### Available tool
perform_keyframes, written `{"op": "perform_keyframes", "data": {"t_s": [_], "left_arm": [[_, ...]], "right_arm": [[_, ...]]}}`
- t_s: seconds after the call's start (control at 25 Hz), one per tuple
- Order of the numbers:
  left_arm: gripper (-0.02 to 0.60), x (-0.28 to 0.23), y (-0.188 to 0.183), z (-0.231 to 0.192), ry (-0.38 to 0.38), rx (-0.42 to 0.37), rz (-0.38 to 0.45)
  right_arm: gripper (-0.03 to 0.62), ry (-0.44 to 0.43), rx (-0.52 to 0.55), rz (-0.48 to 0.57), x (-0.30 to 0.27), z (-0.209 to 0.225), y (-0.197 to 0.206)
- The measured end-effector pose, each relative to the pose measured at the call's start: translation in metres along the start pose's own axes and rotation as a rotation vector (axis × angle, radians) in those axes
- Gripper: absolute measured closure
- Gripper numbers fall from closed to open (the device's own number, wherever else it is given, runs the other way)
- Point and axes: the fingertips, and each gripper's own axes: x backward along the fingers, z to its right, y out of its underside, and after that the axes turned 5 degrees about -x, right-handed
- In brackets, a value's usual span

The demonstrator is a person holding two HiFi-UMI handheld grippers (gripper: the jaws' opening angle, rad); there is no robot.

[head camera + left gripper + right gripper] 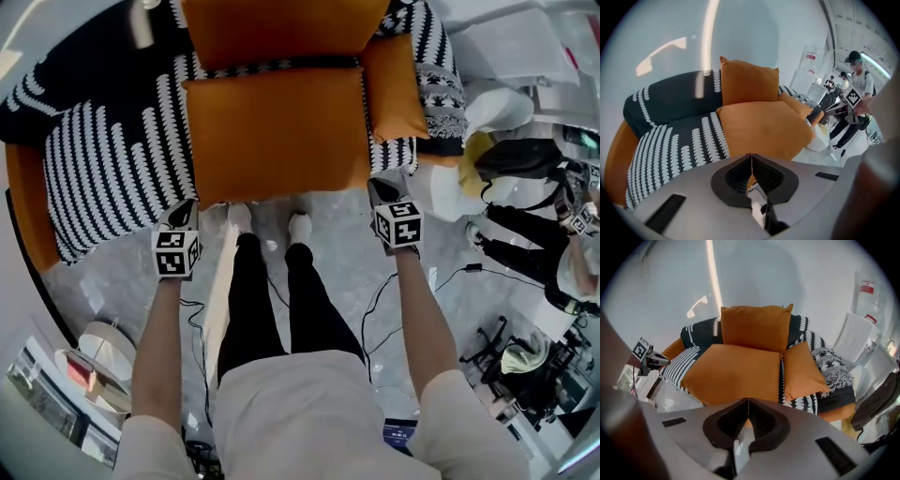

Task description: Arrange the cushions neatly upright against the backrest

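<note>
Left gripper [181,210]: jaws clenched together with nothing between them, as the left gripper view confirms [751,161]. It is held just off the front edge of the sofa [103,159], touching no cushion.
Right gripper [384,186]: jaws likewise pressed shut on nothing [748,406]. It hangs near the seat's front right corner, clear of the upholstery.
Large orange cushion [277,131]: lies flat across the middle of the seat, its front edge towards the grippers. It is not upright and, by judgement, not yet dealt with. The right gripper view shows it filling most of the seat [733,371].
Small orange cushion [394,89]: sits on the seat just right of the large one, beside the fringed patterned throw [829,362] at the right arm. It lies down or leans slightly towards that arm; which one cannot be settled. It is not set against the back and is judged outstanding.
Upright orange cushion [281,28]: stands on edge behind the large one, resting against the backrest [670,93]. This item appears to meet the requirement [754,326].
Backrest, remainder: the dark patterned stretch to the left of the upright cushion is bare, and to the right only a narrow strip shows.
Progress, as judged: one cushion of three is in position and two remain to be lifted and stood up. No grasp has been made on either.
</note>
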Motion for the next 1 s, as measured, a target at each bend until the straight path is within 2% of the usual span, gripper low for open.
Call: {"op": "perform_keyframes", "data": {"t_s": [0.2, 0.36, 0.4, 0.44, 0.48, 0.64, 0.84, 1.0], "left_arm": [[0.556, -0.030, 0.048, 0.006, -0.105, 0.017, -0.077], [0.475, -0.051, 0.086, -0.001, -0.130, 0.018, -0.148], [0.458, -0.057, 0.093, -0.001, -0.128, 0.020, -0.164], [0.428, -0.063, 0.100, -0.001, -0.123, 0.018, -0.179], [0.390, -0.070, 0.106, -0.001, -0.119, 0.012, -0.195], [0.305, -0.095, 0.125, -0.003, -0.104, -0.019, -0.247], [0.293, -0.113, 0.136, -0.005, -0.095, -0.044, -0.270], [0.296, -0.119, 0.139, -0.010, -0.108, -0.081, -0.253]], "right_arm": [[0.569, 0.006, 0.103, -0.115, -0.043, 0.027, 0.060], [0.563, 0.004, 0.108, -0.158, -0.068, 0.034, 0.083], [0.533, 0.004, 0.112, -0.167, -0.073, 0.035, 0.087], [0.459, 0.006, 0.119, -0.177, -0.078, 0.037, 0.091], [0.412, 0.006, 0.127, -0.189, -0.083, 0.040, 0.095], [0.322, -0.018, 0.142, -0.228, -0.101, 0.044, 0.114], [0.258, -0.035, 0.164, -0.253, -0.118, 0.051, 0.131], [0.246, -0.052, 0.197, -0.266, -0.131, 0.046, 0.140]]}}
